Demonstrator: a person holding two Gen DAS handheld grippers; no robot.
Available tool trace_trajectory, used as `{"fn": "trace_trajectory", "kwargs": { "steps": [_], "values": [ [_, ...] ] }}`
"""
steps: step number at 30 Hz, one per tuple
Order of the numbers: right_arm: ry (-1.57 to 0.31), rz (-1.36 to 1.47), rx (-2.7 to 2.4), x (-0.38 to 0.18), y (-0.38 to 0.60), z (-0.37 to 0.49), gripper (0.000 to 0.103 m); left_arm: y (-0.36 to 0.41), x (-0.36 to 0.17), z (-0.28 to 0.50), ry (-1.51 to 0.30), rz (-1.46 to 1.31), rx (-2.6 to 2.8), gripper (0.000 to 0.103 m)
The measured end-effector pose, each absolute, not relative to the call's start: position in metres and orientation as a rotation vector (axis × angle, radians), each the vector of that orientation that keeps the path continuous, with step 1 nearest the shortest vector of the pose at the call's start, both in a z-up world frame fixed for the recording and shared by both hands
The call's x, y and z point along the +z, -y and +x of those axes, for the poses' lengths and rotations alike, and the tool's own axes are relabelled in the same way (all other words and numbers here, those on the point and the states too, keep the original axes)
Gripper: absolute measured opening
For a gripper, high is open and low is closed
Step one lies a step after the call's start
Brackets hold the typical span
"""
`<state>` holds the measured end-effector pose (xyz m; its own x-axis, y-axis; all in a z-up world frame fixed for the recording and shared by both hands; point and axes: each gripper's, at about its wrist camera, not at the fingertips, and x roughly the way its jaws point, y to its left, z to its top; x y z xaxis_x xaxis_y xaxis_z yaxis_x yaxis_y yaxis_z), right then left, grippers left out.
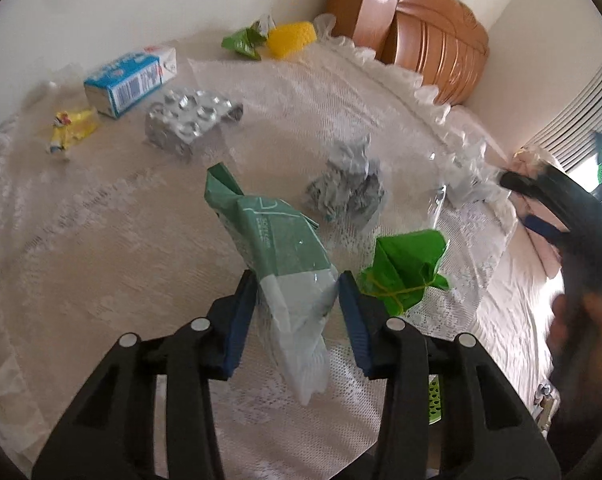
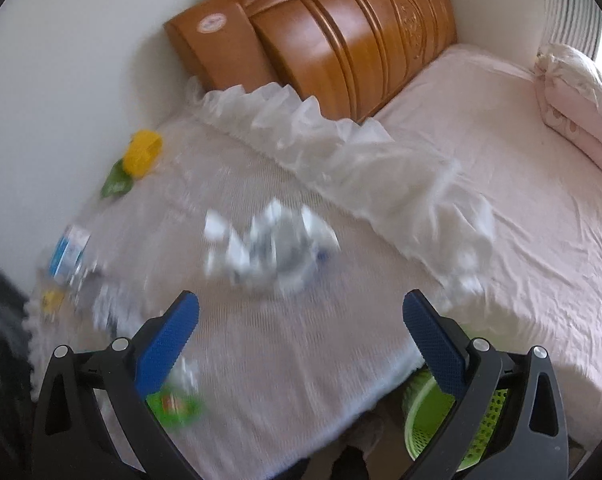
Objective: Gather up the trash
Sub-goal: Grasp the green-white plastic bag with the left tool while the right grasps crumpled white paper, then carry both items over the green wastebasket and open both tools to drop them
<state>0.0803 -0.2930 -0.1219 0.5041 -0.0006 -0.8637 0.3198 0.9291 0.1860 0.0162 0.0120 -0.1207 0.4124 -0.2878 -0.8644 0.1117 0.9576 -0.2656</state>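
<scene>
My left gripper (image 1: 297,284) is shut on a green and white plastic wrapper (image 1: 277,236) and holds it over the lace-covered table (image 1: 101,240). A bright green wrapper (image 1: 405,268) lies just right of it, and crumpled grey paper (image 1: 345,188) lies beyond. My right gripper (image 2: 301,312) is open and empty above the table, with the crumpled paper (image 2: 261,248) ahead of it, blurred. A green wrapper (image 2: 177,404) lies by its left finger. A green basket (image 2: 433,416) stands below the table edge; it also shows in the left wrist view (image 1: 435,400).
A blue and white carton (image 1: 133,80), a silver blister pack (image 1: 189,120), a yellow wrapper (image 1: 71,128), a yellow sponge (image 1: 293,38) and a green packet (image 1: 243,42) lie at the far side by the wall. A bed with a wooden headboard (image 2: 341,36) stands to the right.
</scene>
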Motion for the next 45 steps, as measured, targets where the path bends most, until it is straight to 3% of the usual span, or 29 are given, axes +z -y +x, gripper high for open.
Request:
{"fn": "trace_trajectory", "kwargs": {
  "steps": [6, 7, 8, 9, 11, 12, 14, 21, 27, 38, 40, 41, 42, 45],
  "values": [
    [-1.114, 0.324, -0.267, -0.153, 0.279, 0.124, 0.097, -0.028, -0.098, 0.011, -1.068, -0.134, -0.275, 0.042],
    [-1.11, 0.319, -0.267, -0.154, 0.276, 0.124, 0.091, -0.03, -0.094, 0.01, -1.059, -0.123, -0.277, 0.042],
    [-1.11, 0.319, -0.264, -0.155, 0.275, 0.125, 0.075, -0.031, -0.09, 0.01, -1.043, -0.104, -0.279, 0.042],
    [-1.111, 0.331, -0.251, -0.156, 0.274, 0.125, 0.065, -0.031, -0.088, 0.009, -1.034, -0.09, -0.282, 0.042],
    [-1.095, 0.352, -0.237, -0.154, 0.274, 0.121, 0.058, -0.03, -0.082, 0.009, -1.013, -0.064, -0.299, 0.042],
    [-1.085, 0.36, -0.23, -0.152, 0.275, 0.12, 0.048, -0.029, -0.08, 0.01, -1.01, -0.061, -0.314, 0.042],
    [-1.057, 0.406, -0.193, -0.146, 0.278, 0.113, 0.042, -0.025, -0.075, 0.008, -1.002, -0.054, -0.339, 0.042],
    [-0.946, 0.502, -0.211, -0.109, 0.316, 0.041, 0.042, 0.036, -0.052, 0.0, -0.973, 0.068, -0.502, 0.042],
    [-0.908, 0.453, -0.415, -0.079, 0.379, -0.076, 0.042, 0.131, -0.045, -0.03, -0.959, 0.195, -0.763, 0.042],
    [-0.926, 0.519, -0.794, -0.074, 0.483, -0.259, 0.044, 0.344, -0.101, -0.1, -1.111, 0.447, -1.194, 0.043],
    [-0.923, 0.533, -0.806, -0.076, 0.493, -0.27, 0.044, 0.368, -0.114, -0.104, -1.132, 0.487, -1.218, 0.047],
    [-0.921, 0.546, -0.806, -0.079, 0.499, -0.274, 0.044, 0.381, -0.123, -0.107, -1.153, 0.512, -1.227, 0.057],
    [-0.92, 0.551, -0.805, -0.08, 0.502, -0.276, 0.044, 0.39, -0.127, -0.11, -1.168, 0.526, -1.227, 0.076],
    [-0.918, 0.562, -0.787, -0.086, 0.514, -0.278, 0.044, 0.405, -0.135, -0.109, -1.155, 0.54, -1.204, 0.082]
  ]
}}
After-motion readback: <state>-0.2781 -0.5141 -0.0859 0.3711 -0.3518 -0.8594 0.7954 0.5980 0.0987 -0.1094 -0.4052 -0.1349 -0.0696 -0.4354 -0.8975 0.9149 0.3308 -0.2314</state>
